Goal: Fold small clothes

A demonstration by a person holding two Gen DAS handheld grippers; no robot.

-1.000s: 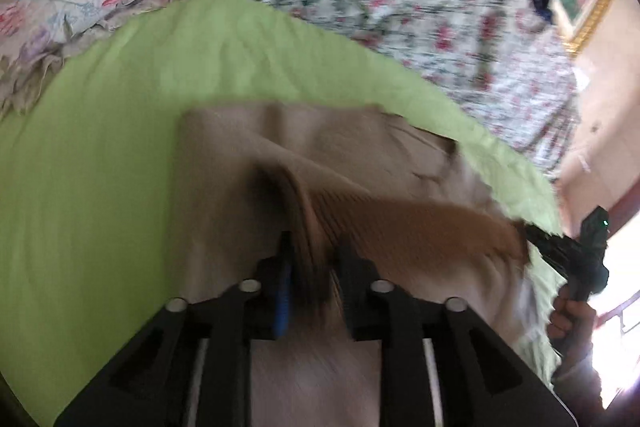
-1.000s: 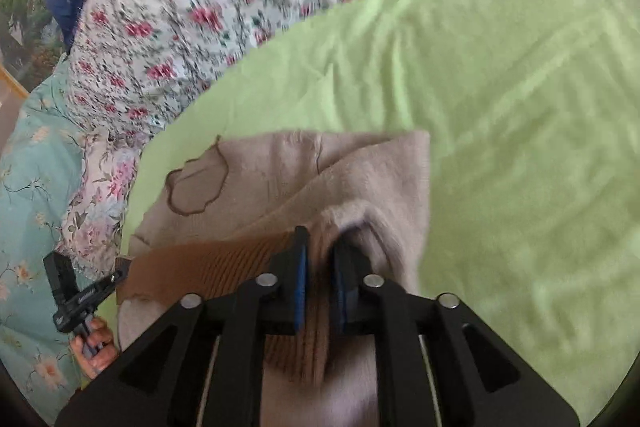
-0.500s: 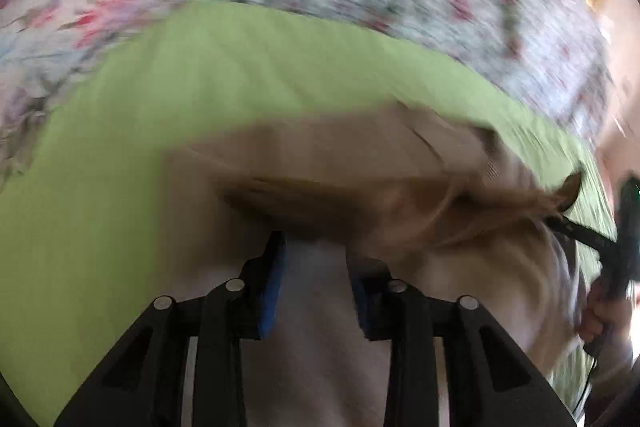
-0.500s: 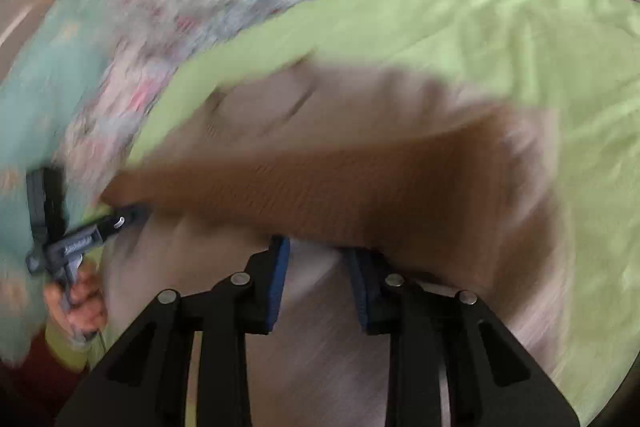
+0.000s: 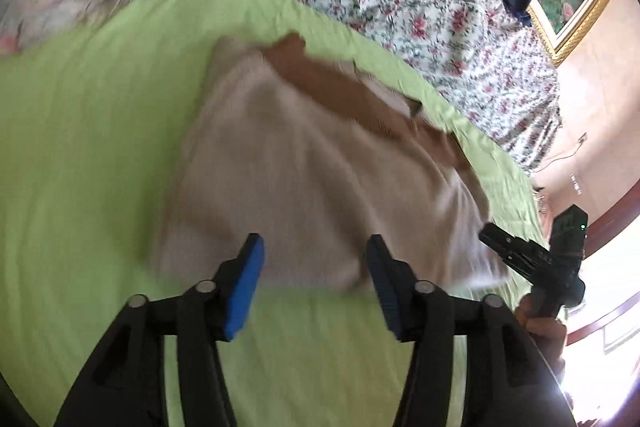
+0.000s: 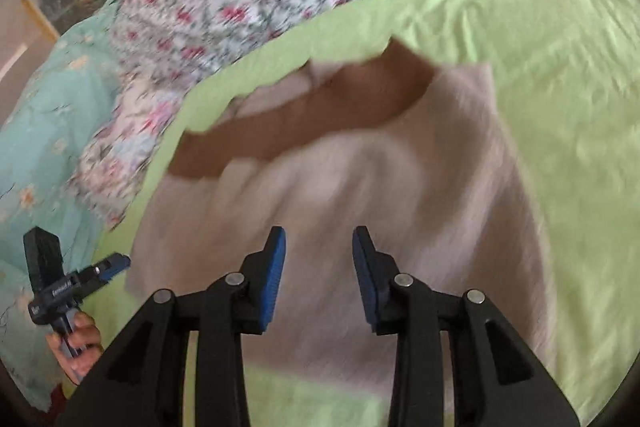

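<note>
Since a second ago the brown ribbed hem [image 5: 352, 95] is flipped over to the far edge and the beige knit top [image 5: 304, 187] is let go, lying folded on the green sheet [image 5: 80, 167]. Left gripper [image 5: 314, 269] jaws have just been opening, the right gripper [image 6: 318, 259] too; nothing is pinched. Soft, floppy knit, so the loose hem could easily be dragged askew if a pad snags, and the near edge looks bunched up.
</note>
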